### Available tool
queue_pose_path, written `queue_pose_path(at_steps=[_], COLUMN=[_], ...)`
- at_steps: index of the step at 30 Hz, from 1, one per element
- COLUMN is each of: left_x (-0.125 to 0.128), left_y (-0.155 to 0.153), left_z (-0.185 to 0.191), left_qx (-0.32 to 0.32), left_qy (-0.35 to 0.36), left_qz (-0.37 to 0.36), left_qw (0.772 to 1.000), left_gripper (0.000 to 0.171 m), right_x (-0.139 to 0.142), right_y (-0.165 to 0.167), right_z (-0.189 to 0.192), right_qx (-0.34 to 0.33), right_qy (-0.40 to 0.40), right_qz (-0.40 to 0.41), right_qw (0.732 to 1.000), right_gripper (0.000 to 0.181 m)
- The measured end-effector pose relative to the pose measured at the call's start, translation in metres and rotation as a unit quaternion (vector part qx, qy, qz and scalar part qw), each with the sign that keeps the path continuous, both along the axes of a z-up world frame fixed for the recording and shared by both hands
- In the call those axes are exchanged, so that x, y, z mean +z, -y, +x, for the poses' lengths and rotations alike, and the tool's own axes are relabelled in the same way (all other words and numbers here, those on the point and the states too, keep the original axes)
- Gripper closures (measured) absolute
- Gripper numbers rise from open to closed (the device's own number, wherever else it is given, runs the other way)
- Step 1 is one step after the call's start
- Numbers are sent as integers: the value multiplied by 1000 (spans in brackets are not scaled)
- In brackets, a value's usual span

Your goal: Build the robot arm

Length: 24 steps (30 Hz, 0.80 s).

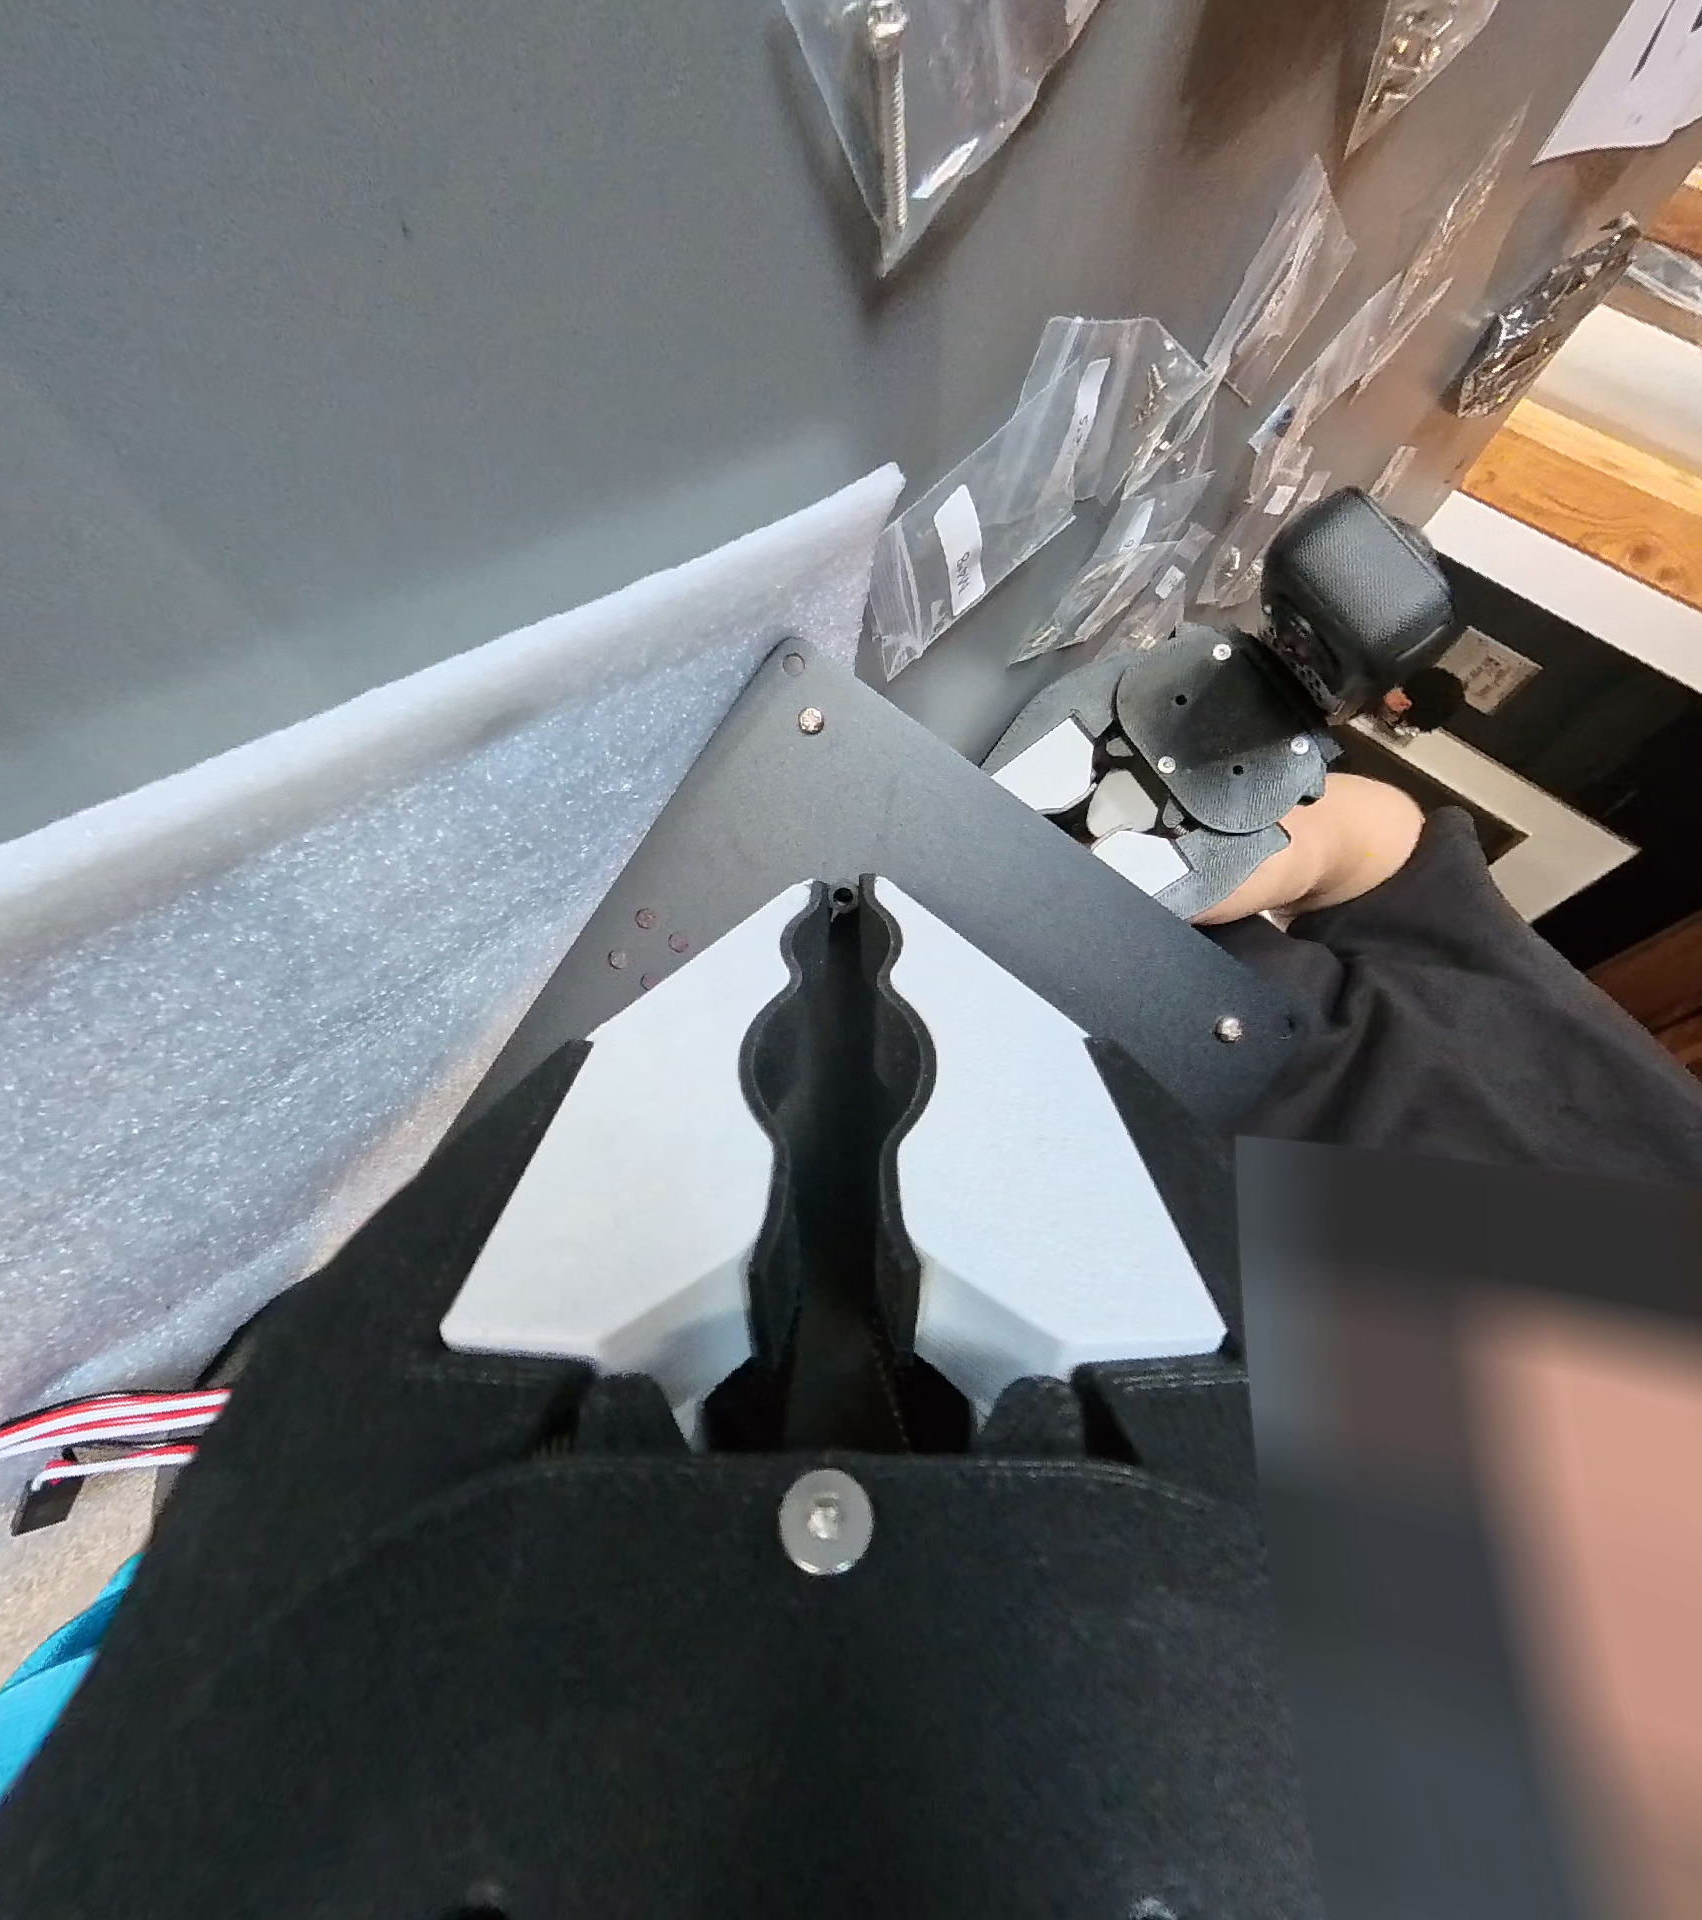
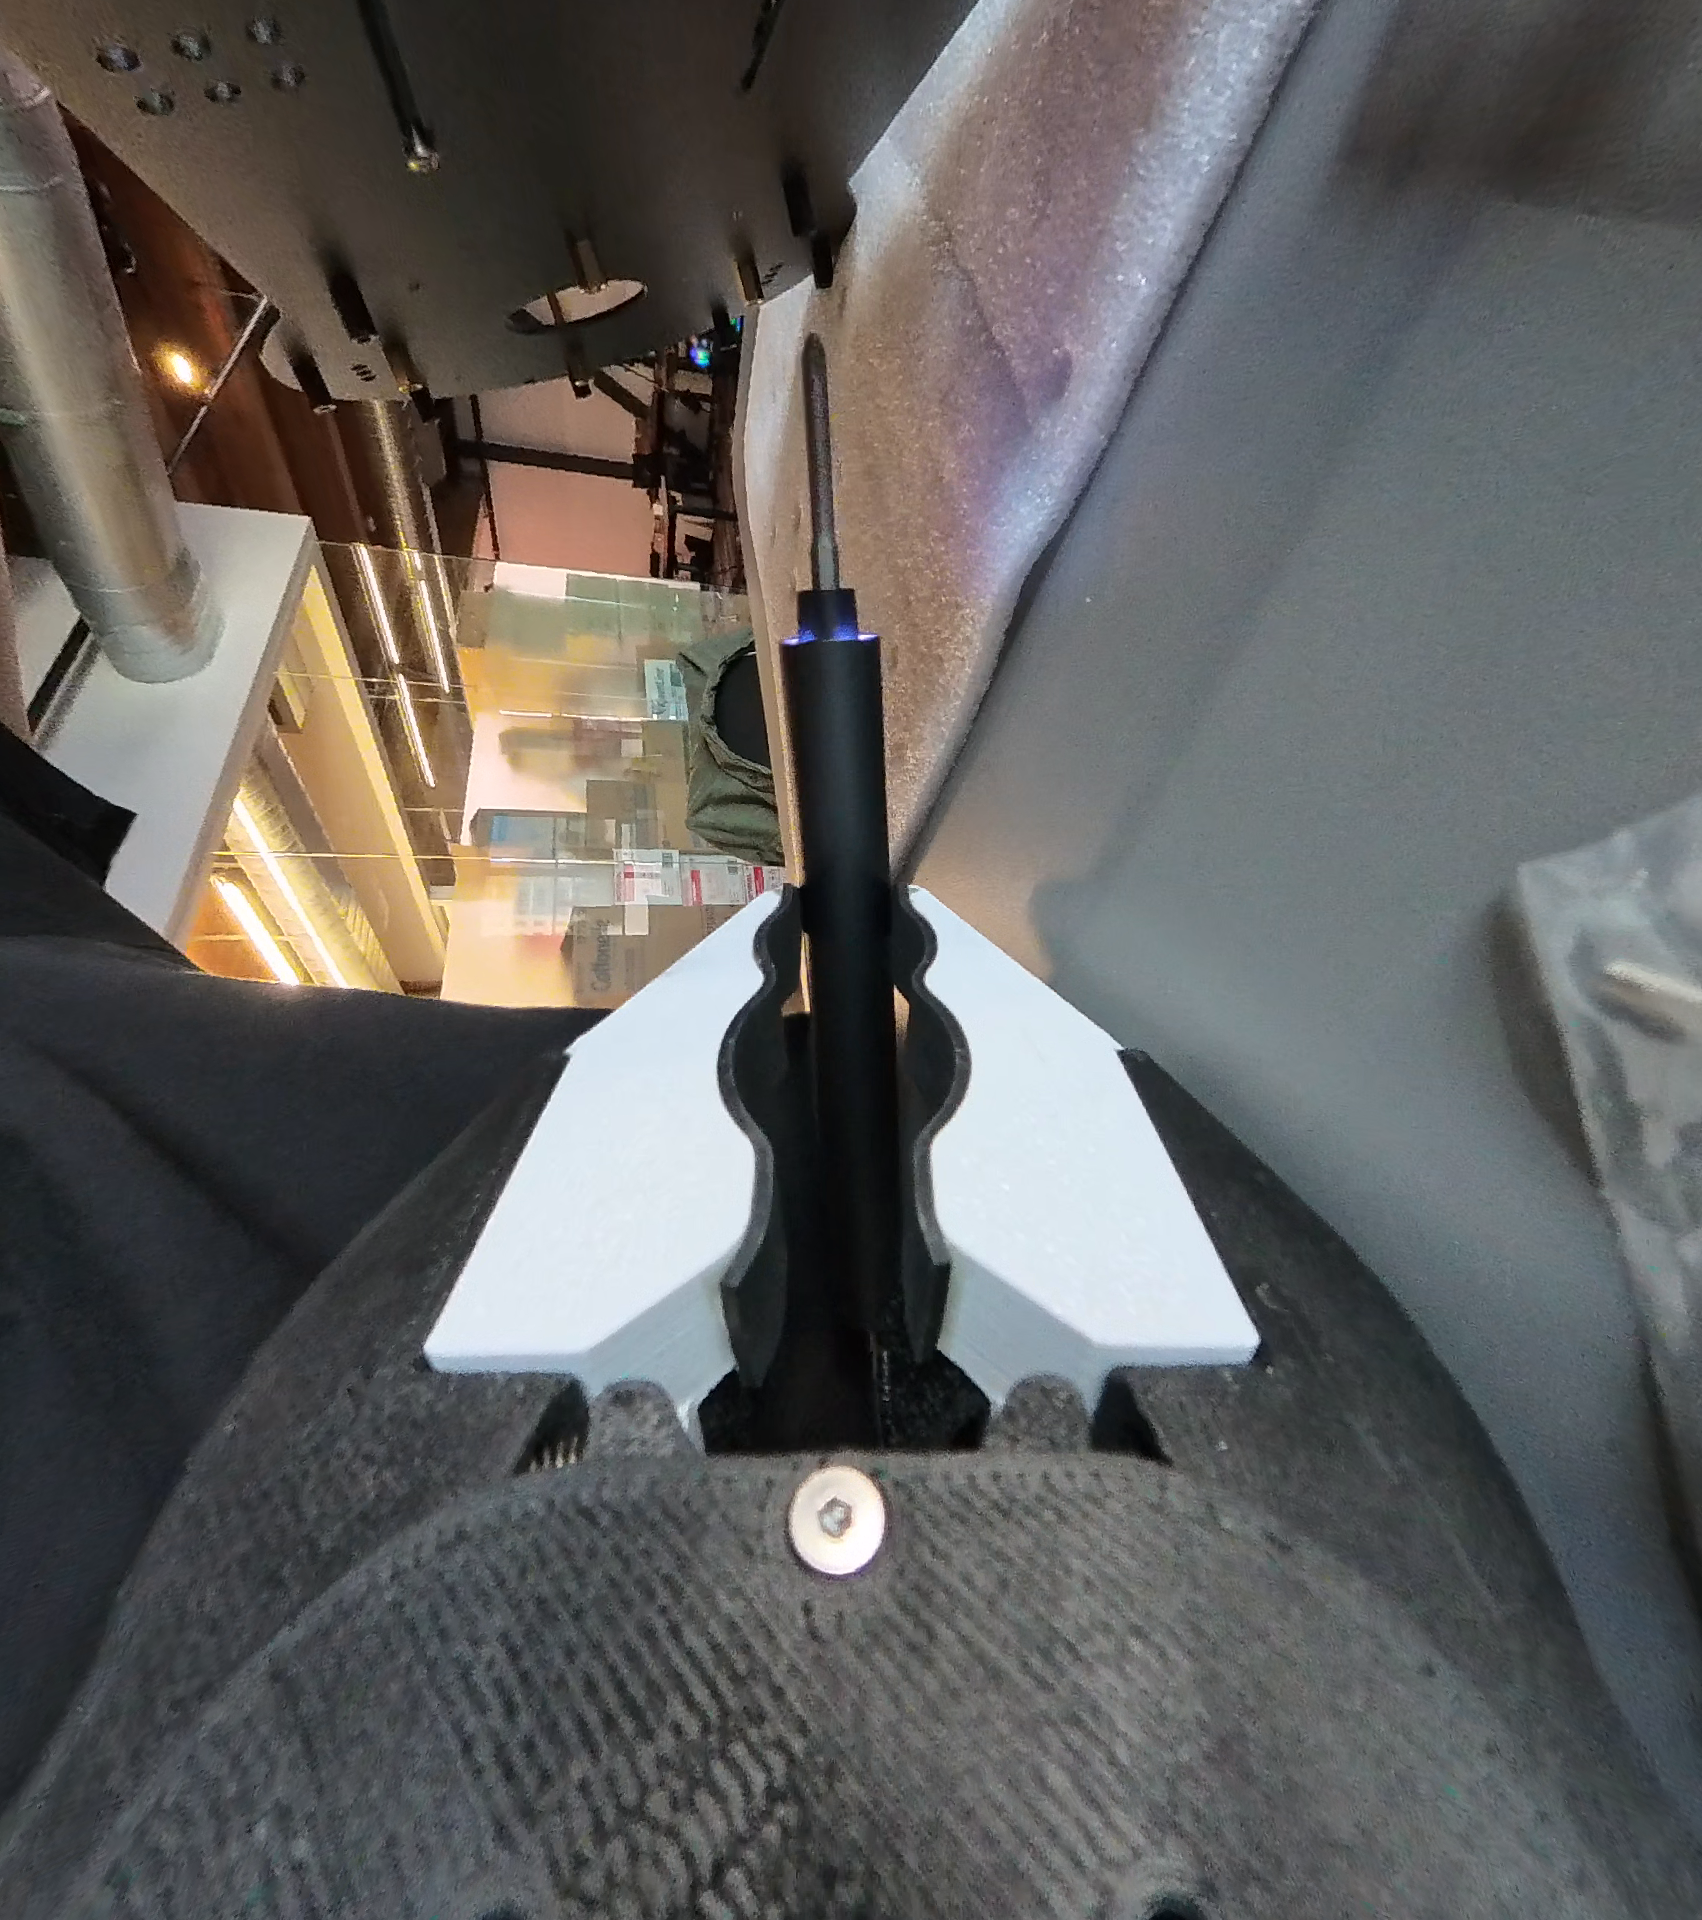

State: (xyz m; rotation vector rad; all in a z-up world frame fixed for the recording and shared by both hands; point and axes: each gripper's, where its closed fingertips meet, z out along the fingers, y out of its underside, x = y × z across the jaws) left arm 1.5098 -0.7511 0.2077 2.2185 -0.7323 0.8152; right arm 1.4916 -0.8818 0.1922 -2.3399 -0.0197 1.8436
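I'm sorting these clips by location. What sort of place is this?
Probably a workshop or assembly bench: clear bags of screws, a black metal plate on foam sheet, and a screwdriver in the right gripper.

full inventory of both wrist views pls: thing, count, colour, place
metal plate: one, dark grey, tilted up off the foam, edge clamped in the left jaws; its underside with standoffs shows in the right view
small black part: one, at the left jaw tips against the plate
foam sheet: one, white, under the plate
mat: one, grey, under the foam
clear bags of screws: many, on the mat beyond the plate
cable: one, red, white and black, on the foam
electric screwdriver: one, black, light on, in the right jaws, bit short of the plate
sleeve: black, beside the plate
left gripper: white and black, shut
right gripper: white and black, shut
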Motion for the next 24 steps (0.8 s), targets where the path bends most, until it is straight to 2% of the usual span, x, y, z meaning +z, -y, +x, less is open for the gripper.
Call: queue_pose_path(at_steps=[10,14,17,24], left_x=[-1,1,3,42], left_y=[0,-6,-11,-16], left_z=[2,8,4,15], left_qx=[24,41,29,30], left_qy=[-6,3,-9,44], left_qz=[-4,1,14,67], left_qw=[1000,999,999,996], left_gripper=[168,153,147,153], right_x=[0,1,0,1], right_y=[1,1,1,1], right_z=[0,-1,-1,-1], right_qx=[1,1,0,-1], right_qy=[-2,-2,-1,-2], right_qz=[3,3,3,6], right_qw=[1000,1000,1000,1000], right_gripper=[166,166,166,166])
